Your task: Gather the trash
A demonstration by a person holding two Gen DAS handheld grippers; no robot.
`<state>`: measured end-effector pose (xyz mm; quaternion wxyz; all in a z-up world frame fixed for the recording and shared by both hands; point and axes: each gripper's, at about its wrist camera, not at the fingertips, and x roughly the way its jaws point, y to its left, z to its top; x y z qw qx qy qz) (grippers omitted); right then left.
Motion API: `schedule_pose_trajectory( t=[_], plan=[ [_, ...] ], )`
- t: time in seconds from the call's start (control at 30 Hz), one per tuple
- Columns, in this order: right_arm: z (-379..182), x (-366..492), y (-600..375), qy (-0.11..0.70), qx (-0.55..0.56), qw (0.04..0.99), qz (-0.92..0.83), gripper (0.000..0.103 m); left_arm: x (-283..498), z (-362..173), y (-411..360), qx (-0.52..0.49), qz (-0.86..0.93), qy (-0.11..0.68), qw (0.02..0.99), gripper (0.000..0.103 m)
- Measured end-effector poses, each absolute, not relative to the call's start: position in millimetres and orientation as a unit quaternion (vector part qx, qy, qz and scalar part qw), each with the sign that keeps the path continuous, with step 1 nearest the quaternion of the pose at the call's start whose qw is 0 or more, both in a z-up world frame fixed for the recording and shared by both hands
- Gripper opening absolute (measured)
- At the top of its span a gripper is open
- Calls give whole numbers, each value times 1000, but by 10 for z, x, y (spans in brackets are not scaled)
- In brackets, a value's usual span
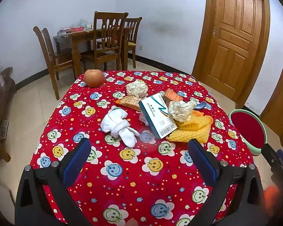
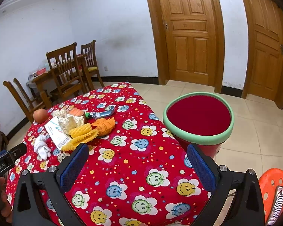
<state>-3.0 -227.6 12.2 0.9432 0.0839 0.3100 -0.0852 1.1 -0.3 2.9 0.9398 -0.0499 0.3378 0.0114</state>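
A pile of trash lies on the red smiley tablecloth: two crumpled paper balls, a white-and-teal box, a small orange box, a snack wrapper and yellow foam netting. A white sock bundle lies to its left. My left gripper is open and empty, just short of the pile. My right gripper is open and empty over the cloth, the pile to its left. A red bin with a green rim stands on the floor right of the table.
An apple sits at the table's far left corner. A blue-handled tool lies behind the pile. An orange stool stands at the near right. A wooden dining table and chairs stand by the far wall, doors to the right.
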Motion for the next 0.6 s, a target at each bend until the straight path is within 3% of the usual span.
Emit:
schedule_pose_trajectory(
  t=[0.6],
  plan=[
    [113,-25,-2274,312,84,943,-85,103,11,28,8,-50,10,338,940,101]
  ],
)
